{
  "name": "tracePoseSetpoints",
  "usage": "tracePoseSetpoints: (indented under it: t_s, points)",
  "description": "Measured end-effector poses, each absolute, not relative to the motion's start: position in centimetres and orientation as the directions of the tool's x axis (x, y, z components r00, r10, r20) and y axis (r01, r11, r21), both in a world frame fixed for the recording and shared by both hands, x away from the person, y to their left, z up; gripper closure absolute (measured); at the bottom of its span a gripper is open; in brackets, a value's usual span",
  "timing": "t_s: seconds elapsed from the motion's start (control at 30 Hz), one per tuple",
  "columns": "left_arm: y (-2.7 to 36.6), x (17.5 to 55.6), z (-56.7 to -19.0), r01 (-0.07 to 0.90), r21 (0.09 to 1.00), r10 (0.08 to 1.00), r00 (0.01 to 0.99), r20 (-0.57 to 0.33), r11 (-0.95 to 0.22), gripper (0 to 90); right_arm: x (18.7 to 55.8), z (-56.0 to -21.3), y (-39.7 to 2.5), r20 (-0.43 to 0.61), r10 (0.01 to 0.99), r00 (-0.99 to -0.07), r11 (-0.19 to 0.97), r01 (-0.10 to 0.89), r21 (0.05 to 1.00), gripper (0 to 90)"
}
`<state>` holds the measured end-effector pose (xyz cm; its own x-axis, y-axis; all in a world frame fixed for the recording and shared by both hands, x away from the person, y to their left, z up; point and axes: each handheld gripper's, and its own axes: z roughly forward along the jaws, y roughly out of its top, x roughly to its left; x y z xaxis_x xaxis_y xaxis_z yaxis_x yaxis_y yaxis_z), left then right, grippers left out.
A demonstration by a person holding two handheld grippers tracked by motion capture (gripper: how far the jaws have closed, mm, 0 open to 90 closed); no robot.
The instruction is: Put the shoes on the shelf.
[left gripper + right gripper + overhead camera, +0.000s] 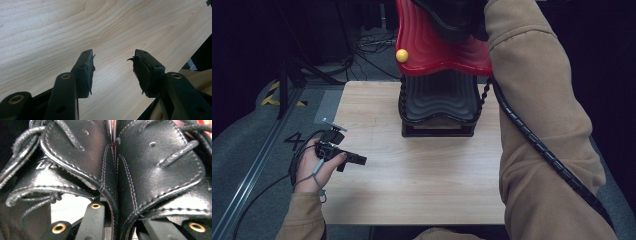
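Right gripper [113,220] clamps a black leather shoe [140,170], held high above the red-and-black rack [439,100] at the table's far edge. Left gripper [113,72] idle, jaws apart, over bare table [412,175]. Likely mid-carry; next, lower shoe steadily.

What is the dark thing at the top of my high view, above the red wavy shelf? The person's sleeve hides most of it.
Observer: A pair of black leather shoes, laced and pressed side by side, as the right gripper view shows.
Operator: Is that gripper holding them?
Observer: It looks so. The right gripper has a jaw on either side of the two touching shoe walls, though leather hides the jaw tips.
Operator: And the one by the table's left edge?
Observer: The left gripper is open, with nothing but bare wooden table between its jaws.
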<state>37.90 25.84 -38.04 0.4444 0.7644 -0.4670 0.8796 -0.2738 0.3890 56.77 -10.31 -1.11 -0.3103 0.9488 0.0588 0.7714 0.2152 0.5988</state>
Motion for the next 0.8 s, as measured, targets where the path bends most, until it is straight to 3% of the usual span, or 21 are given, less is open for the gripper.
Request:
tracePoseSetpoints:
  t_s: [0.5, 0.8]
  points:
    - [25.9, 37.9, -38.1, 0.882, 0.388, 0.762, 0.44, -0.475, -0.267, 51.3, 58.1, -3.6, -7.8, 0.017, 0.97, -0.244, 0.175, 0.742, 0.647, 79.3]
    - [25.7, 37.7, -37.8, 0.88, 0.391, 0.759, 0.444, -0.475, -0.27, 51.4, 58.1, -5.4, -7.5, 0.043, 0.981, -0.187, 0.112, 0.739, 0.664, 76.2]
